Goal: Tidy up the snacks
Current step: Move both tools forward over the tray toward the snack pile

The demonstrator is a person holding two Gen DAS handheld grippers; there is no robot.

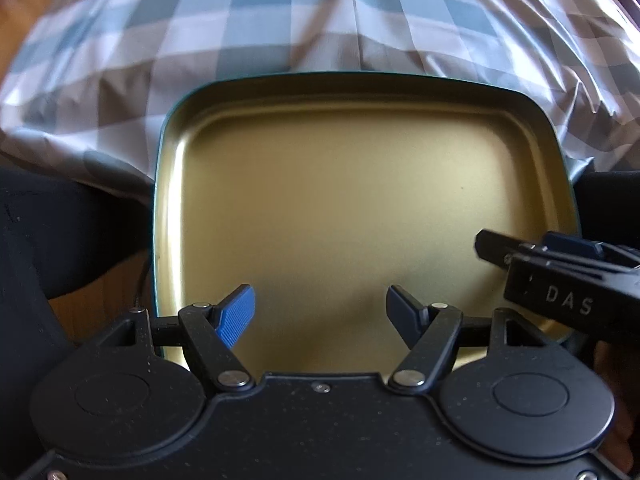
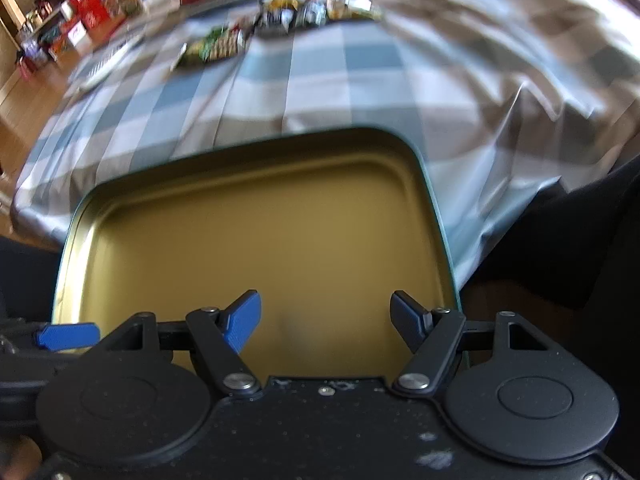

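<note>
None packed: the gold-lined tin tray (image 1: 360, 208) shows a bare bottom in both wrist views; not one snack lies inside it.
Tray position: it sits at the near edge of the tabletop (image 1: 280, 32), on the checked cloth, partly overhanging toward the person's dark-clothed lap; both tools hover directly above it.
Snacks: a cluster of wrapped packets (image 2: 212, 46) lies at the far side of the cloth, well apart from the tray, with a second, blurred group of packets (image 2: 316, 10) farther back. Only their lower edge peeks into the top of the left wrist view.
Left hand-held gripper (image 1: 320, 312): pointing steeply down over the tray's near half, jaws spread wide, nothing between the blue pads.
Right hand-held gripper (image 2: 326, 318): likewise aimed down at the tray, jaws standing wide apart and holding nothing; its fingertip also enters the left view from the right edge.
Done so far: judging by the layout, at most the container has been set ready; no sorting is visible.
Left to do: essentially everything, namely reaching across the cloth, picking up the packets and laying them in the tray.
Uncertain: the blur hides how many packets there are and what kinds.
</note>
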